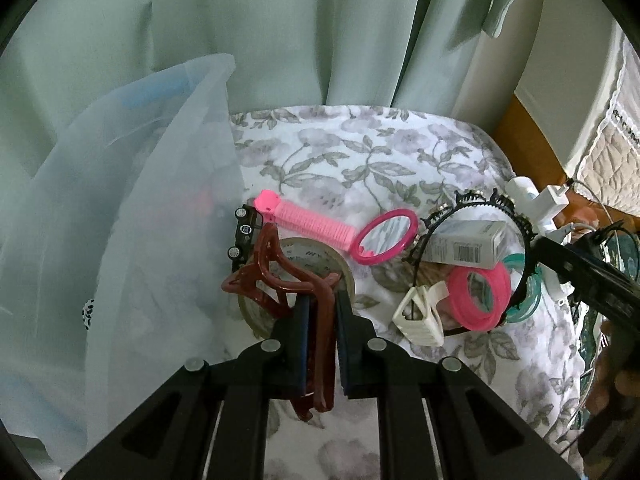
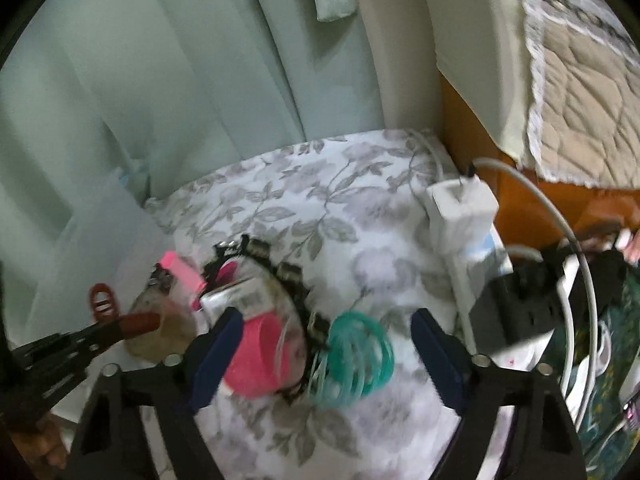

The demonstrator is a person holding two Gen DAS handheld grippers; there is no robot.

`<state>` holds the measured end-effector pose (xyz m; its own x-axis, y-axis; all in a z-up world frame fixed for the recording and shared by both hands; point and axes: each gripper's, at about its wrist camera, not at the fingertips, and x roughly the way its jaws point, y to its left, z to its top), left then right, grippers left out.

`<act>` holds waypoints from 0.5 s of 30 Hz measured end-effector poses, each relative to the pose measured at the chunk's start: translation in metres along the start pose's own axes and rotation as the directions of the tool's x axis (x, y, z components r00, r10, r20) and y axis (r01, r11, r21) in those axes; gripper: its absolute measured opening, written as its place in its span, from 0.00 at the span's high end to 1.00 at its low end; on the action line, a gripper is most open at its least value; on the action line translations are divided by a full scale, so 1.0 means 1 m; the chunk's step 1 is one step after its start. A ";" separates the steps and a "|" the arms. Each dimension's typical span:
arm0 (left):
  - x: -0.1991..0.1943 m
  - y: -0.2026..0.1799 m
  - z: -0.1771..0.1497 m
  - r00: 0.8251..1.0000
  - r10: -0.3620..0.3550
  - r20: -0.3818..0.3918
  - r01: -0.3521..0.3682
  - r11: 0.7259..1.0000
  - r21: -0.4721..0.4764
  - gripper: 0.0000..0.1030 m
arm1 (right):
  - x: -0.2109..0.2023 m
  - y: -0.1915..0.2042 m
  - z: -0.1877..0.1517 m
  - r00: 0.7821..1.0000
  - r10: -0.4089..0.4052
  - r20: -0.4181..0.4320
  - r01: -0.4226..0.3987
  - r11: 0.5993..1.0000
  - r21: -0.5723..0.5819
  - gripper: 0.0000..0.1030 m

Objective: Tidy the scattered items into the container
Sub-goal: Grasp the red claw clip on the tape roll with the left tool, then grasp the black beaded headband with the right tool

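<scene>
My left gripper (image 1: 322,312) is shut on a dark red hair claw clip (image 1: 280,280), held just right of the translucent plastic container (image 1: 120,220). Scattered on the floral cloth lie a pink comb (image 1: 304,222), a pink hand mirror (image 1: 386,237), a small grey box (image 1: 468,244), a black headband (image 1: 472,200), pink bangles (image 1: 480,294), teal bangles (image 2: 354,360) and a white claw clip (image 1: 420,312). A roll of tape (image 1: 312,256) and a toy car (image 1: 245,232) sit under the red clip. My right gripper (image 2: 326,344) is open, its fingers on either side of the pink bangles (image 2: 256,356) and the teal ones.
Pale green curtains (image 1: 300,32) hang behind the floral-covered surface (image 1: 360,152). At the right edge are a white charger (image 2: 460,200), a black power strip (image 2: 516,304), white cables (image 2: 580,264) and a quilted cover (image 2: 584,64). The far half of the cloth holds nothing.
</scene>
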<state>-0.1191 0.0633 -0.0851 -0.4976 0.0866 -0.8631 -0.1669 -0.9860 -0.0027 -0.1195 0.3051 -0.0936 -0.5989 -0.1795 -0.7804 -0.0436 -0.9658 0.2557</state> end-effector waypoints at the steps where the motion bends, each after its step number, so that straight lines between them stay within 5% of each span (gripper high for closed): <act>1: 0.000 0.001 0.000 1.000 -0.003 0.000 0.003 1.000 -0.002 0.88 | 0.005 0.001 0.002 1.000 -0.004 -0.009 0.004 1.000 -0.010 0.27; 5: 0.001 0.004 0.001 1.000 -0.015 0.000 0.015 1.000 -0.014 0.88 | 0.020 0.007 0.004 0.998 -0.029 -0.049 0.025 0.998 -0.065 0.38; 12: 0.002 0.005 0.001 1.000 -0.029 0.001 0.029 0.999 -0.017 0.88 | 0.025 0.018 0.013 0.998 -0.044 -0.046 0.039 0.994 -0.106 0.78; 15: -0.003 0.007 0.001 0.999 -0.037 0.011 0.037 0.999 -0.023 0.88 | 0.010 0.024 0.020 0.999 -0.048 -0.005 0.047 0.991 -0.123 0.78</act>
<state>-0.1196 0.0567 -0.0823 -0.5003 0.1244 -0.8568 -0.1653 -0.9851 -0.0466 -0.1423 0.2840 -0.0844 -0.5925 -0.1339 -0.7943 0.0269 -0.9888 0.1467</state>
